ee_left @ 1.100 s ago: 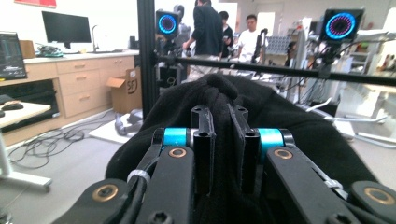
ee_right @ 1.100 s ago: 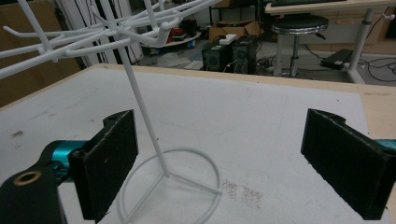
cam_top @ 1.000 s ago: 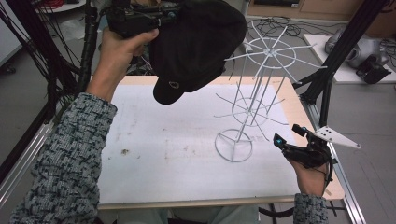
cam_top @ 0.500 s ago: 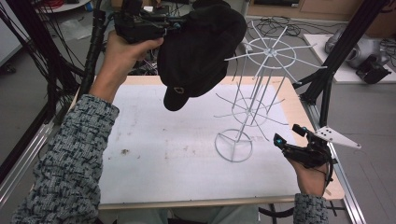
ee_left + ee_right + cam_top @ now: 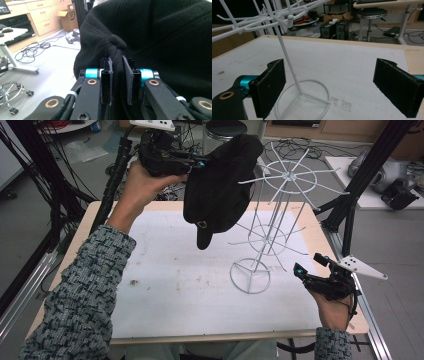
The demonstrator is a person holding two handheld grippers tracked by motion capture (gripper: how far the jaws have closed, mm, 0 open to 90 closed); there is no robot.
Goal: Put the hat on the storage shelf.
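Left gripper clamped on black cap above white wire rack, right gripper spread idle; thin fabric pinch may slip, rack could tip.

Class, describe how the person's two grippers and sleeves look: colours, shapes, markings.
Both grippers, left gripper and right gripper, are black with turquoise accents, brass-coloured rivets and flat black padded jaws. Each carries a pale three-cornered plate. The sleeves are knit, speckled grey and black.
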